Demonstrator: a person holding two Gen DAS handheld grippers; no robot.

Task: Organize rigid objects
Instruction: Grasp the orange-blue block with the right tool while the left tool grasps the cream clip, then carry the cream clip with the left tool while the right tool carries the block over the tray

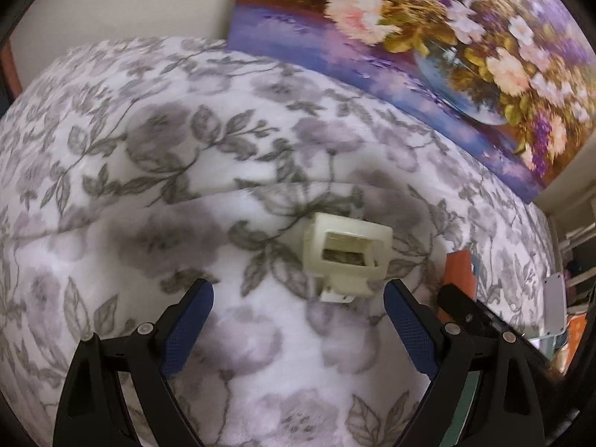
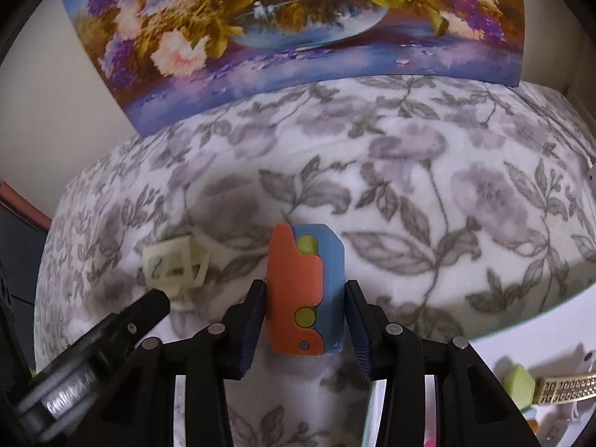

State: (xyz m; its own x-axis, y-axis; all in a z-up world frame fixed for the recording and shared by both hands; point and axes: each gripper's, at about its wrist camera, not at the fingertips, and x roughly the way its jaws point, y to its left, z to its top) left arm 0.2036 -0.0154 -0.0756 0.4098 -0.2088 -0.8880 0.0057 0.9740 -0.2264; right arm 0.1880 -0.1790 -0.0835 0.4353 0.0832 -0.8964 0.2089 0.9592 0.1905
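Note:
A cream plastic hollow frame piece (image 1: 346, 257) lies on the floral blanket (image 1: 149, 149), just beyond my open, empty left gripper (image 1: 298, 298). It also shows in the right wrist view (image 2: 175, 264), left of my right gripper. My right gripper (image 2: 305, 290) is shut on an orange and blue toy block with green dots (image 2: 303, 290), held upright above the blanket (image 2: 447, 186). The left gripper's black finger (image 2: 111, 331) shows at lower left in the right wrist view. The orange toy's edge (image 1: 460, 272) shows at right in the left wrist view.
A flower painting (image 1: 409, 37) leans against the wall behind the blanket; it also shows in the right wrist view (image 2: 279, 26). At lower right a white surface (image 2: 521, 335) holds a green block (image 2: 516, 383) and a gold patterned band (image 2: 566, 387).

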